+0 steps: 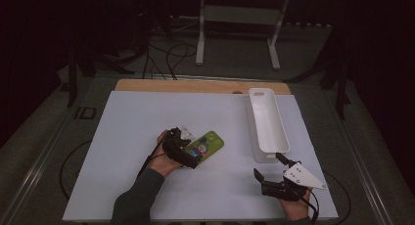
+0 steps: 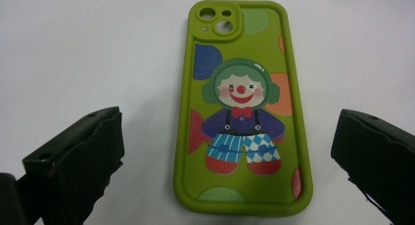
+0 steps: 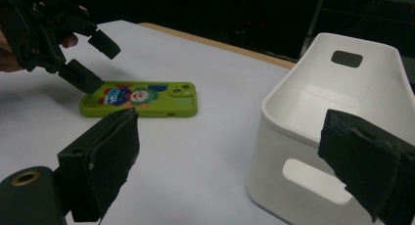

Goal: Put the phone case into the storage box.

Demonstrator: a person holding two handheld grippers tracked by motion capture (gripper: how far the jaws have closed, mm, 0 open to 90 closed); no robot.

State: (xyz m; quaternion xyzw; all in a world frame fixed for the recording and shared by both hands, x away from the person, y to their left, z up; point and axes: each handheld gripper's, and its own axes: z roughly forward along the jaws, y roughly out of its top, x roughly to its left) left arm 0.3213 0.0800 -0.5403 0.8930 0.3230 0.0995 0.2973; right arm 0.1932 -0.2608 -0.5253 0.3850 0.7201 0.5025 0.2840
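A lime-green phone case (image 1: 209, 145) with a clown picture lies flat, back side up, on the white board (image 1: 127, 137). My left gripper (image 1: 192, 149) is at its left end, open, one jaw on each side of the case (image 2: 242, 112). In the left gripper view the left gripper (image 2: 229, 124) has wide gaps between both jaws and the case's edges. In the right gripper view the left gripper (image 3: 95, 62) hovers over the end of the case (image 3: 147, 100). My right gripper (image 1: 269, 165) is open at the front right, holding nothing, and points at the white bin's near end; here too the right gripper (image 3: 235, 137) is open.
A long white bin (image 1: 266, 120) with handle cutouts stands lengthwise at the right of the board; its inside (image 3: 333, 95) looks empty. A wooden table edge (image 1: 195, 84) shows behind the board. Cables and a white stand (image 1: 235, 19) are on the dark floor beyond.
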